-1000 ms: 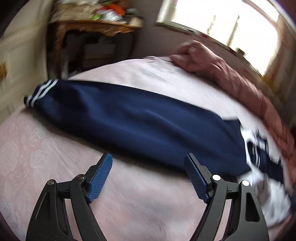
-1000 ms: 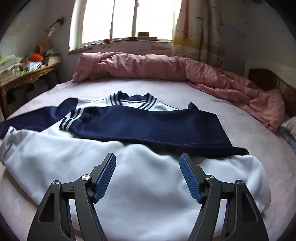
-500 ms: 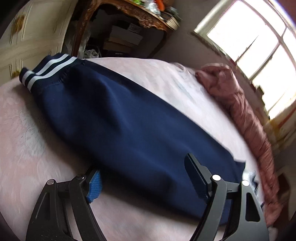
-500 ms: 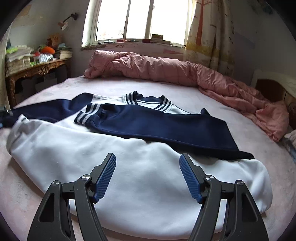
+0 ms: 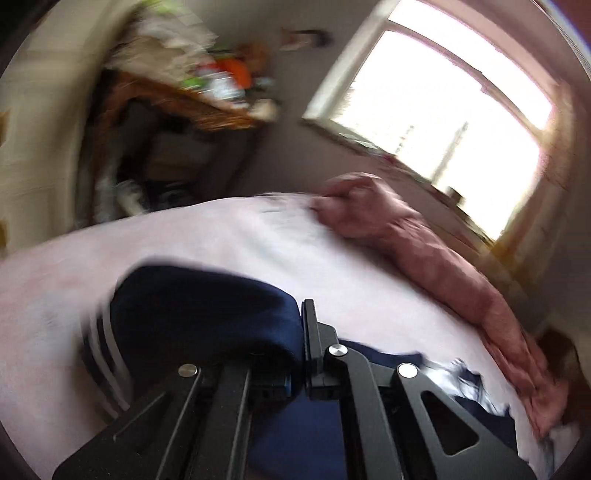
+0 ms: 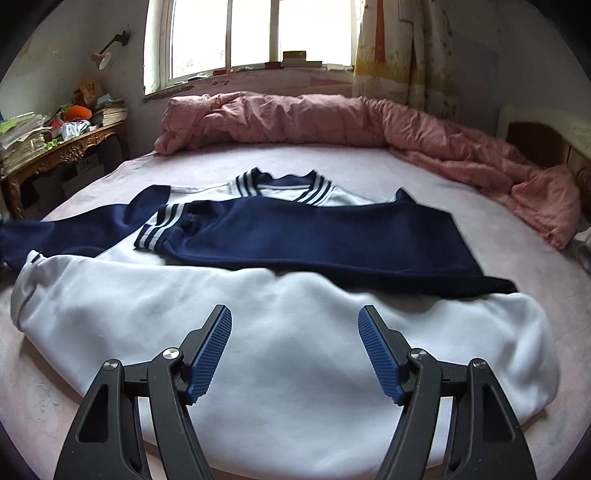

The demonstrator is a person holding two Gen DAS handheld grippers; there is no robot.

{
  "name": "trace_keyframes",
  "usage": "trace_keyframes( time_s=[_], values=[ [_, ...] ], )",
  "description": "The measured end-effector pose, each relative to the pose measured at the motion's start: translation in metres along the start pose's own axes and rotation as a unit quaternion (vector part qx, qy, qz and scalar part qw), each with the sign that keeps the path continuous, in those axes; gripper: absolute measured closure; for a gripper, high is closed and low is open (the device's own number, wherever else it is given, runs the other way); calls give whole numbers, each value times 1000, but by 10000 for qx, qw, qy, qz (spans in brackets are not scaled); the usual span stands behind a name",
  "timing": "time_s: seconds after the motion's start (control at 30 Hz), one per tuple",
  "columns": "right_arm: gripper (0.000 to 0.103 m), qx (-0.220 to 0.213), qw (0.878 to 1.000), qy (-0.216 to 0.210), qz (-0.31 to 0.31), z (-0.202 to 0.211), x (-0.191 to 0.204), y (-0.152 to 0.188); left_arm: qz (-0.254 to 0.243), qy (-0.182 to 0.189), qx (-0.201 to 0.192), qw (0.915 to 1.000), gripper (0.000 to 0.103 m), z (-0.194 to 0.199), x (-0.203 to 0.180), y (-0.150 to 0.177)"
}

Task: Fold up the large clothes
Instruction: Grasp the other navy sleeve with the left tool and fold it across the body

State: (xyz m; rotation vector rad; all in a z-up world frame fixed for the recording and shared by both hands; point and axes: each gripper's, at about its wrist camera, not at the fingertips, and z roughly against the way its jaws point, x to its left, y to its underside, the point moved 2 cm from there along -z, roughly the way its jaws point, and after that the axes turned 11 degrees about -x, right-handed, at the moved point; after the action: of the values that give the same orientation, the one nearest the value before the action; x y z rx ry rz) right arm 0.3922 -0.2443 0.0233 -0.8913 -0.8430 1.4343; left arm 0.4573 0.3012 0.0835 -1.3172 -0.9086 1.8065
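Observation:
A white sweatshirt with navy sleeves lies flat on the pink bed, collar toward the window. Its right navy sleeve is folded across the chest. Its left navy sleeve stretches out to the left. My left gripper is shut on that left sleeve, which bulges over the fingers, striped cuff hanging at the left. The view is blurred. My right gripper is open and empty, just above the white hem area.
A crumpled pink duvet runs along the far and right sides of the bed. A carved wooden table with clutter stands at the left by the wall. A window is behind the bed.
My left gripper has closed on the left navy sleeve and lifted it; its view swung upward and blurred. My right gripper has stayed open over the white body.

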Motion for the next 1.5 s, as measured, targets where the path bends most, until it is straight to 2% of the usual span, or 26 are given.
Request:
trace_keyframes(
  time_s=[0.1, 0.2, 0.33, 0.43, 0.53, 0.63, 0.7, 0.73, 0.8, 0.87, 0.9, 0.93, 0.97, 1.17, 1.23, 1.3, 1.37, 1.4, 1.47, 1.5],
  values=[
    [30, 6, 9998, 126, 119, -2, 2, 3, -343, 612, -10, 9975, 100, -1, -79, 4],
    [30, 48, 9999, 98, 10, -3, -3, 3, -534, 1389, 41, 9888, 100, -1, -145, 20],
    [30, 209, 9996, 89, -153, -9, -9, 3, -1368, 1732, 157, 9752, 100, 0, -240, 57],
    [30, 143, 9997, 105, -160, -5, -11, 2, -1573, 2018, 264, 9664, 100, 0, -298, 84],
    [30, -67, 9991, 403, -66, 0, -17, -3, -1676, 2307, 380, 9577, 100, 5, -337, 116],
    [30, -84, 9980, 235, -574, 2, -31, -7, -1300, 2637, 735, 9530, 100, 1, -351, 159],
    [30, 29, 9958, -7, -913, -1, -41, -6, -1147, 2607, 1131, 9519, 100, -8, -353, 192],
    [30, 59, 9950, 77, -997, -3, -47, -6, -1220, 2535, 1390, 9495, 100, -11, -354, 213],
    [30, 8, 9940, 437, -1005, -4, -56, -5, -1618, 2441, 1665, 9416, 99, -12, -355, 237],
    [30, -97, 9923, 728, -994, -3, -66, -6, -2188, 2449, 1751, 9282, 99, -2, -361, 253],
    [30, -113, 9916, 806, -1004, -3, -68, -7, -2309, 2478, 1711, 9252, 98, 4, -362, 255],
    [30, -123, 9910, 844, -1030, -2, -71, -8, -2421, 2490, 1648, 9232, 91, 14, -360, 254],
    [30, -132, 9909, 829, -1052, -2, -73, -8, -2452, 2501, 1640, 9222, 80, 20, -360, 254],
    [30, -168, 9906, 960, -956, 0, -74, -10, -2602, 2196, 1525, 9278, 46, 51, -313, 245],
    [30, -181, 9905, 960, -969, 1, -75, -10, -2645, 2129, 1407, 9300, 43, 55, -295, 239],
    [30, -163, 9906, 942, -980, 1, -75, -9, -2391, 1895, 1143, 9454, 41, 56, -274, 224],
    [30, -160, 9913, 920, -925, 3, -72, -8, -1980, 1381, 1116, 9640, 40, 49, -249, 206],
    [30, -171, 9918, 932, -852, 4, -69, -8, -1826, 1109, 1110, 9706, 40, 44, -238, 199],
    [30, -211, 9930, 926, -709, 6, -63, -8, -1588, 688, 1038, 9794, 41, 36, -215, 189],
    [30, -227, 9940, 857, -642, 8, -58, -9, -1547, 335, 1005, 9823, 41, 32, -203, 185]
  ],
)
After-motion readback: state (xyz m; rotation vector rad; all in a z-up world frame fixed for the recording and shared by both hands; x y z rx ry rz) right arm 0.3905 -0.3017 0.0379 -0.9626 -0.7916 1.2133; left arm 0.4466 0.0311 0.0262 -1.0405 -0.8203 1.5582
